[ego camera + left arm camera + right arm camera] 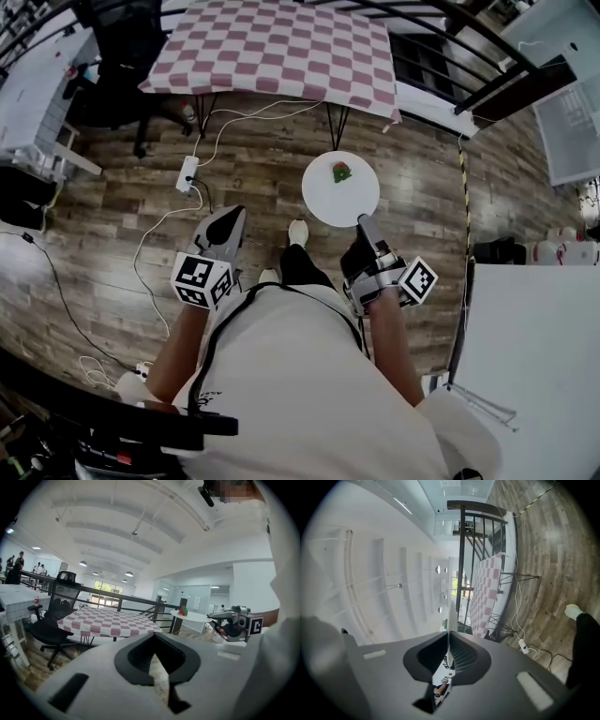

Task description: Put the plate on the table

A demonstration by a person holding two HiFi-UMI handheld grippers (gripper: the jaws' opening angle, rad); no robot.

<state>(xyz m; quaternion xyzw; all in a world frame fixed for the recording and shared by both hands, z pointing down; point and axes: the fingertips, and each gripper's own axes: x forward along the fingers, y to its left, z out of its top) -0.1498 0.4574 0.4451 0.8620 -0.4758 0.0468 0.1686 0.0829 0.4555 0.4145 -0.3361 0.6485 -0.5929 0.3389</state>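
Plate (328,202) hangs over the floor (112,216), short of the checkered table's (272,47) near edge, our right gripper (364,223) clamped on its rim, left gripper (231,217) closed empty; placing remains.

Wood-plank floor (253,178), a black office chair (122,47), black railing (487,75), white ceiling (140,508).

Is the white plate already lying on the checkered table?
No, the white plate hangs over the wooden floor, held at its rim by the right gripper, short of the checkered table.
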